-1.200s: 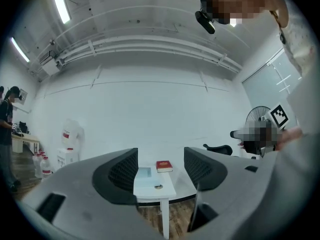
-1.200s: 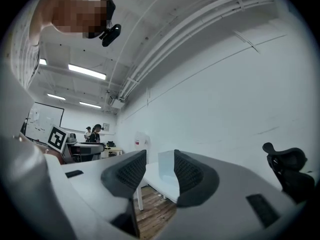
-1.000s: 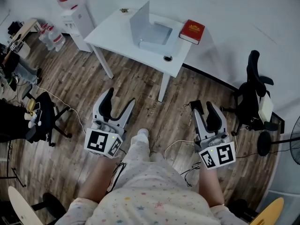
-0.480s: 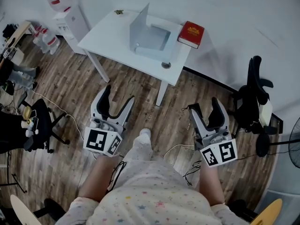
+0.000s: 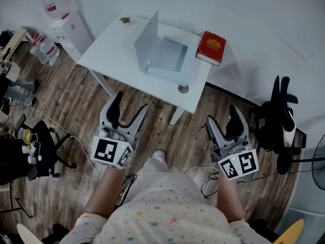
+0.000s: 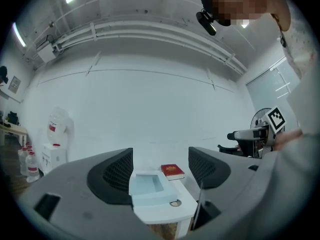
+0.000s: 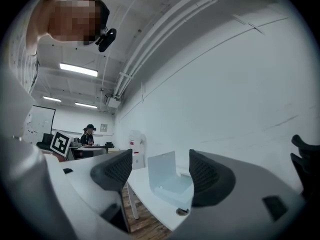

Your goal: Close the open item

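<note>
At the far left a water dispenser (image 5: 61, 20) stands on the wooden floor (image 5: 76, 100), beside the tabletop's (image 5: 114, 50) left end. The left claw (image 5: 129, 103) hovers level over the floor, short of the tabletop's near edge. Its jaws have just been opening and now stand wide apart. Nothing sits between the pads; the left gripper view shows only the distant tabletop through the gap.

On the white tabletop, about the middle, sits the open box (image 5: 170, 60). Its lid (image 5: 146, 37) stands upright along the box's left side, and the pale blue base lies flat to the right of it. A small dark ring (image 5: 183, 89) lies near the tabletop's front edge, just below the box. A red book (image 5: 211, 48) lies flat at the right end, apart from the box.

The right claw (image 5: 223, 117) also hangs over the floor, off the tabletop's right corner. Its jaws are spread and empty. A black chair (image 5: 279, 118) stands at the far right.
</note>
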The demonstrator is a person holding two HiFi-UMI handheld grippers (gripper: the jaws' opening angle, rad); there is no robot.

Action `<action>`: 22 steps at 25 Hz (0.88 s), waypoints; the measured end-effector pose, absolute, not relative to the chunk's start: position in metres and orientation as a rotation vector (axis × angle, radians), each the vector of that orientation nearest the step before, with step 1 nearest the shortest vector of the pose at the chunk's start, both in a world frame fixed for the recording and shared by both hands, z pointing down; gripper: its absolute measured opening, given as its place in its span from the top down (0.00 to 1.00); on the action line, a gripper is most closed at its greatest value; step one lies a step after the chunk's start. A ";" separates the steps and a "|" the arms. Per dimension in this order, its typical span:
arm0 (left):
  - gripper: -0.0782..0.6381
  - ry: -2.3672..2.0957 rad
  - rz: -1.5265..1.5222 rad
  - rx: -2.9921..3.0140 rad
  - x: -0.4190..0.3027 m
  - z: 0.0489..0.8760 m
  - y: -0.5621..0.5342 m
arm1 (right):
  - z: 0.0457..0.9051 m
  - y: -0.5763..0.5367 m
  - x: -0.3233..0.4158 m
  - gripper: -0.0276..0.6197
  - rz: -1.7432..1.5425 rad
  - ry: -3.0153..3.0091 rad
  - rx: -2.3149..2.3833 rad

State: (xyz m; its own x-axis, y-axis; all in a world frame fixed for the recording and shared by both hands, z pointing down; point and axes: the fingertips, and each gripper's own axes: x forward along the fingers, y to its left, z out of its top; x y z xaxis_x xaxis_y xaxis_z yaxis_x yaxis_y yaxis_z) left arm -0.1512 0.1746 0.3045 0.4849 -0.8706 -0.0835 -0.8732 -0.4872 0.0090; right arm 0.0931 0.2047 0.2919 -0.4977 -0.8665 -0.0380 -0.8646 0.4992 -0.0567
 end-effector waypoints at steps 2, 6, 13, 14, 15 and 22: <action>0.45 1.586 0.127 -2.680 -0.158 0.305 0.158 | 0.294 0.190 0.090 0.43 -0.062 2.668 -1.542; 0.45 1.619 0.110 -2.681 -0.161 0.312 0.129 | 0.302 0.164 0.090 0.44 -0.095 2.683 -1.544; 0.45 1.711 0.077 -2.643 -0.155 0.326 0.073 | 0.315 0.096 0.111 0.44 -0.130 2.710 -1.498; 0.45 1.732 0.075 -2.630 -0.154 0.328 0.063 | 0.316 0.083 0.112 0.44 -0.130 2.718 -1.479; 0.45 1.756 0.075 -2.616 -0.152 0.328 0.052 | 0.317 0.069 0.114 0.44 -0.129 2.729 -1.455; 0.45 1.860 0.083 -2.510 -0.118 0.316 -0.034 | 0.302 -0.034 0.145 0.44 -0.057 2.814 -1.317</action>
